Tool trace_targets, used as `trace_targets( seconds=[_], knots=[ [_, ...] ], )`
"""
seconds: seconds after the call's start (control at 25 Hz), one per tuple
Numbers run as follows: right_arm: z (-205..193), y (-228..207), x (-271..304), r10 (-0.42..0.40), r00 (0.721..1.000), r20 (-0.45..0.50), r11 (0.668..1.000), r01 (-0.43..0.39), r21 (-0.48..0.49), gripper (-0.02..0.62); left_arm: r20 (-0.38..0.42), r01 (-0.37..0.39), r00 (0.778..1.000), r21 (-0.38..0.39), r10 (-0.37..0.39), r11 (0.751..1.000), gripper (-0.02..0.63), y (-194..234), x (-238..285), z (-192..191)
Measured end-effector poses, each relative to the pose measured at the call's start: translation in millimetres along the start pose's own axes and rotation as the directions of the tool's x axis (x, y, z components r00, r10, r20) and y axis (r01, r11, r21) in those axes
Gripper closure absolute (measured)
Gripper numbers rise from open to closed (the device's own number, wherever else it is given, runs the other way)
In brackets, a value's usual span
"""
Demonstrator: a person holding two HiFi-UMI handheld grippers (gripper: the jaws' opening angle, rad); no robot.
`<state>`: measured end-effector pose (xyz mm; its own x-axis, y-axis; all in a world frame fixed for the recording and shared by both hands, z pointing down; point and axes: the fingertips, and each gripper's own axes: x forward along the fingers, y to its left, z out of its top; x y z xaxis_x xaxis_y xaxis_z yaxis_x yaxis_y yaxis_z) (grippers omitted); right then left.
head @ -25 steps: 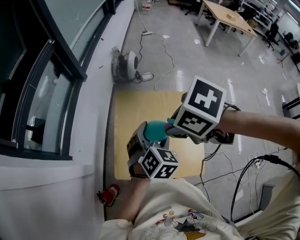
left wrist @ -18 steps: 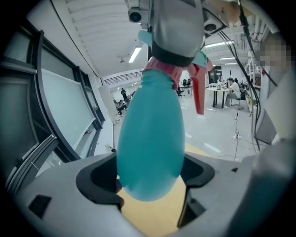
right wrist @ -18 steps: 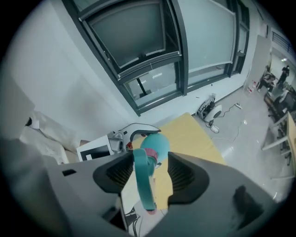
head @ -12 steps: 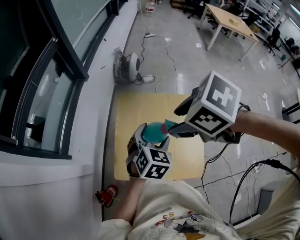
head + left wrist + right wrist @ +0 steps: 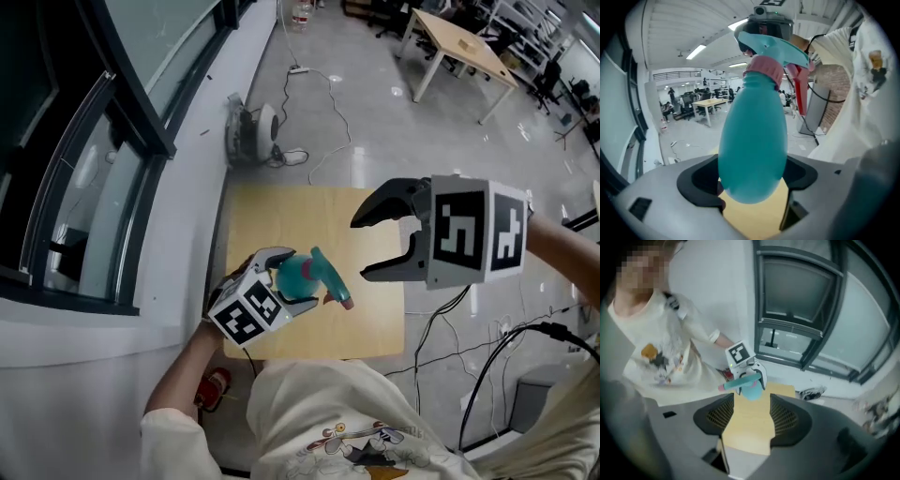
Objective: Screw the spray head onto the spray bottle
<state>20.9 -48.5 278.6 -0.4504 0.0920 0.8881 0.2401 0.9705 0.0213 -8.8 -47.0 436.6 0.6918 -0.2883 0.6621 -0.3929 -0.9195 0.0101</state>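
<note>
Right tool (image 5: 362, 249) now stands back from the spray head (image 5: 331, 282), jaws just opened, empty; left tool (image 5: 289, 279) grips the tilted spray bottle (image 5: 300, 272).

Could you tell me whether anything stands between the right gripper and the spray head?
Nothing visible does. The right gripper is empty, its jaws having just been opening; only air lies between it and the spray head on the spray bottle the left gripper holds.

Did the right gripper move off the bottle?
Yes. The right gripper slid toward the right edge of the yellow table, off the spray bottle; its jaws have just opened, nothing between them.
</note>
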Motion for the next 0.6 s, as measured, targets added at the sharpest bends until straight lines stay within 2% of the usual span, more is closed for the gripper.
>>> trace_targets(
  seconds=[0.04, 0.12, 0.24, 0.32, 0.4, 0.6],
  knots=[
    [-2, 2, 2, -0.030, 0.999, -0.035, 0.994, 0.026, -0.108, 0.354, 0.001, 0.044, 0.999, 0.012, -0.044, 0.999, 0.202, -4, -2, 1],
    [-7, 6, 8, -0.094, 0.991, -0.097, 0.952, 0.061, -0.301, 0.354, 0.006, 0.112, 0.994, 0.042, -0.112, 0.993, 0.202, -10, -7, 5],
    [1, 14, 12, -0.169, 0.981, -0.090, 0.848, 0.098, -0.521, 0.356, -0.020, 0.203, 0.979, 0.113, -0.202, 0.973, 0.202, -23, -13, 10],
    [12, 19, 13, -0.171, 0.984, -0.057, 0.804, 0.106, -0.585, 0.356, -0.052, 0.272, 0.962, 0.156, -0.267, 0.950, 0.202, -33, -16, 11],
    [19, 22, 15, -0.156, 0.986, -0.050, 0.780, 0.092, -0.619, 0.356, -0.076, 0.346, 0.938, 0.178, -0.338, 0.921, 0.202, -43, -17, 10],
    [18, 35, 26, -0.094, 0.989, -0.116, 0.725, -0.011, -0.689, 0.357, -0.123, 0.512, 0.859, 0.193, -0.497, 0.837, 0.202, -64, -18, 8]
  ],
)
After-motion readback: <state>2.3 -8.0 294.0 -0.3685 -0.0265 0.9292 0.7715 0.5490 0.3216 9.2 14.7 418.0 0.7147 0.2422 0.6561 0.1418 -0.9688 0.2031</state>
